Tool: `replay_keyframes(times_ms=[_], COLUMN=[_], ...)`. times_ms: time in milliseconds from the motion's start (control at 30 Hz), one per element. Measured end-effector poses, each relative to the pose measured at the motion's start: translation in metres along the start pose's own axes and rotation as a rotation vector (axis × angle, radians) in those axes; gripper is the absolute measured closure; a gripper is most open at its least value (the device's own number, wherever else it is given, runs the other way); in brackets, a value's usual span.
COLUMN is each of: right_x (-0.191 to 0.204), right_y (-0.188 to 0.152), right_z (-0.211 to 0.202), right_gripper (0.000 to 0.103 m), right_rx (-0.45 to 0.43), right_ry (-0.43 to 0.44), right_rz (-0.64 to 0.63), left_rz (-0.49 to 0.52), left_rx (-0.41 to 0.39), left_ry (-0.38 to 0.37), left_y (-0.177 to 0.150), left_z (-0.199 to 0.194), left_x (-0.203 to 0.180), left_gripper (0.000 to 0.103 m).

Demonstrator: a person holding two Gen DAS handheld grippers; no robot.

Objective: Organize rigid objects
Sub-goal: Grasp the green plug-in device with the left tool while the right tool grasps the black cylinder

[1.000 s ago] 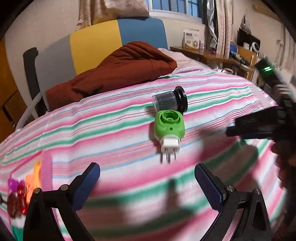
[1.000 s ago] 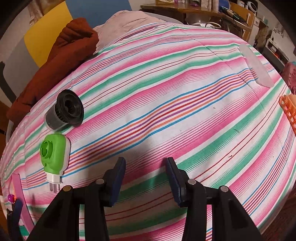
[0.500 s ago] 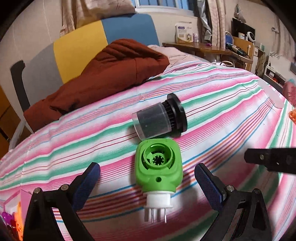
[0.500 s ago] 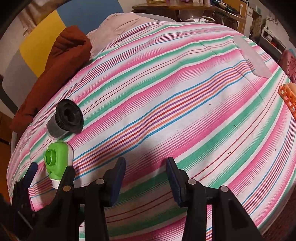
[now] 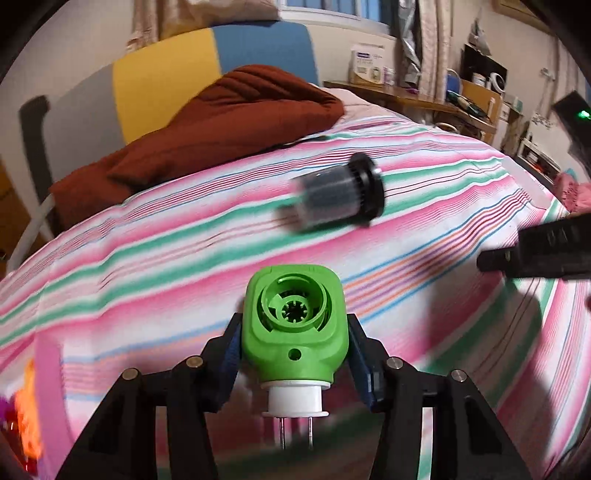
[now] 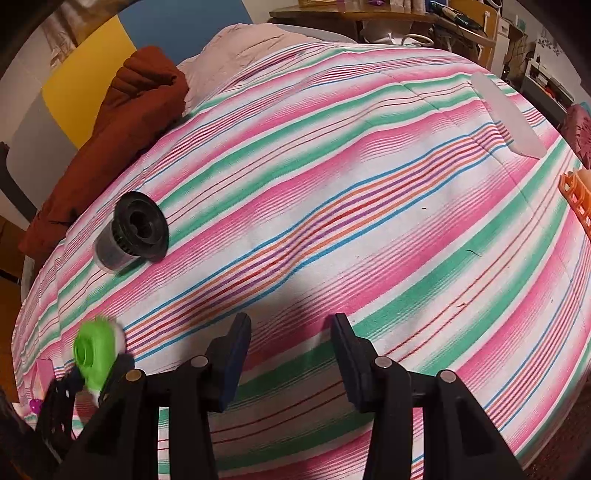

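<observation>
The left gripper (image 5: 293, 354) has come down around the green plug (image 5: 294, 326), jaws closing onto its sides; the right gripper (image 6: 291, 354) hangs part-open, holding nothing.

We see a striped bed (image 6: 369, 177), a brown blanket (image 5: 221, 122) far left, a cluttered desk (image 5: 413, 98) beneath the window (image 5: 332, 11).

Striped bedspread (image 6: 332, 206) lies bare across its middle; filter (image 6: 129, 230) at left, brown blanket (image 6: 122, 133) behind it
</observation>
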State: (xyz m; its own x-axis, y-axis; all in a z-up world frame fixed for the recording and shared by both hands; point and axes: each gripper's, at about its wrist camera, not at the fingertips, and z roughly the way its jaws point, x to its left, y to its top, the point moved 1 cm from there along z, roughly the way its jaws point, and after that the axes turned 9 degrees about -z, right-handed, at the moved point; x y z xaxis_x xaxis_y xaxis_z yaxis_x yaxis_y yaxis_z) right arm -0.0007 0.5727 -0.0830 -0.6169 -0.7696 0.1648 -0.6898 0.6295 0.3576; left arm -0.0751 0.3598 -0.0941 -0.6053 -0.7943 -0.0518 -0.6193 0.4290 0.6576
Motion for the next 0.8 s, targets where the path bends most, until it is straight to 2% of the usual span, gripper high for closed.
replay_keyframes(times_ms=[133, 267, 333, 433, 533, 667, 800], right_x=[0.009, 0.032, 0.048, 0.064, 0.077, 0.074, 0.034], right_y=[0.004, 0.022, 0.034, 0.051, 0.067, 0.075, 0.075], right_z=[-0.008, -0.024, -0.03, -0.027, -0.007, 0.014, 0.018], right_gripper=[0.058, 0.058, 0.058, 0.058, 0.058, 0.057, 0.055], right_rx=[-0.064, -0.199, -0.271, -0.323, -0.283, -0.236, -0.19], right_ry=[0.068, 0.095, 0.106, 0.132, 0.178, 0.146, 0.187], right_rz=[-0.017, -0.101, -0.167, -0.202, -0.213, -0.194, -0.012], left_rz=[-0.039, -0.089, -0.089, -0.072, -0.073, -0.076, -0.079], left_rx=[-0.026, -0.041, -0.043, -0.051, -0.055, -0.058, -0.061], left_ry=[0.034, 0.048, 0.049, 0.069, 0.068, 0.066, 0.063], left_y=[-0.019, -0.026, -0.026, -0.027, -0.027, -0.027, -0.027], left_z=[-0.017, -0.021, -0.02, -0.02, -0.019, -0.018, -0.017], left_x=[0.017, 0.029, 0.029, 0.027, 0.026, 0.027, 0.028], left_gripper=[0.05, 0.05, 0.05, 0.05, 0.05, 0.05, 0.05])
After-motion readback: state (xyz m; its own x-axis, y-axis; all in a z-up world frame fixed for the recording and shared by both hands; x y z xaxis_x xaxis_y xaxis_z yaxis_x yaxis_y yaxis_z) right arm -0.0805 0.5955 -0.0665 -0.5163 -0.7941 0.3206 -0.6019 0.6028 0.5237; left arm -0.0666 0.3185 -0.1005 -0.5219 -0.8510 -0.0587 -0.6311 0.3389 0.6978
